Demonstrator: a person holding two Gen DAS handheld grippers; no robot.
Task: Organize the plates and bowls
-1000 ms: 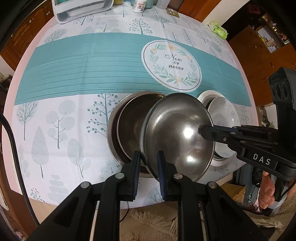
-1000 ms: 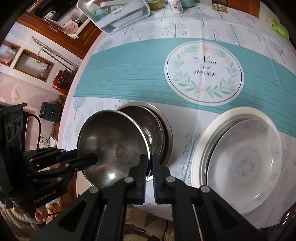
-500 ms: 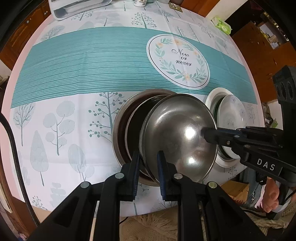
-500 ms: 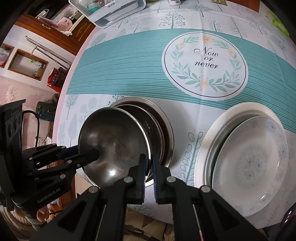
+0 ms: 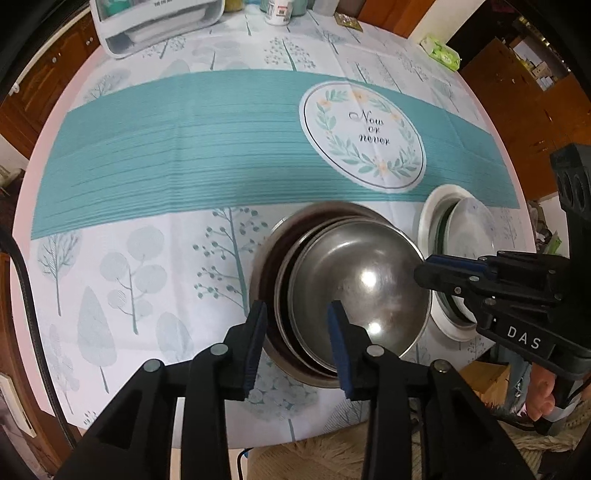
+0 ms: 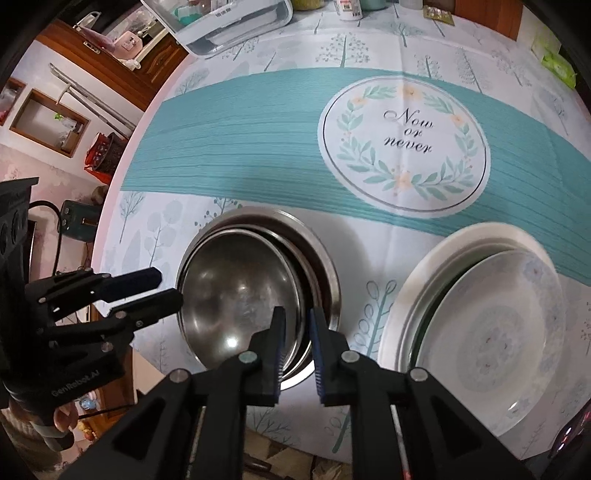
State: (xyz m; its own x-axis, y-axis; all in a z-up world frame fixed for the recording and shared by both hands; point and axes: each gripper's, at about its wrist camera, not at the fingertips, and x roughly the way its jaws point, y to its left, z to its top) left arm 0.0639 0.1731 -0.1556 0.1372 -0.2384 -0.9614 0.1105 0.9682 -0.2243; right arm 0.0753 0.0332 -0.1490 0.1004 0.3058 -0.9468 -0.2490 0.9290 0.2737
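A small steel bowl (image 5: 354, 284) lies nested in a stack of larger steel bowls (image 5: 269, 258) near the table's front edge; the stack also shows in the right wrist view (image 6: 243, 288). My left gripper (image 5: 297, 339) is open, its jaws apart astride the stack's near rims. My right gripper (image 6: 297, 339) is open a little, its jaws on either side of the bowl rims. To the right, a patterned white plate (image 6: 491, 339) lies tilted in a larger white plate (image 6: 417, 280).
The round table has a tree-print cloth with a teal band (image 5: 184, 155) and a "Now or never" emblem (image 5: 364, 136). A white dish rack (image 5: 155, 26) and jars stand at the far edge. A green packet (image 5: 441, 51) lies far right.
The small steel bowl, held tilted by both grippers, came down into the stack. Both grippers then opened and released it.
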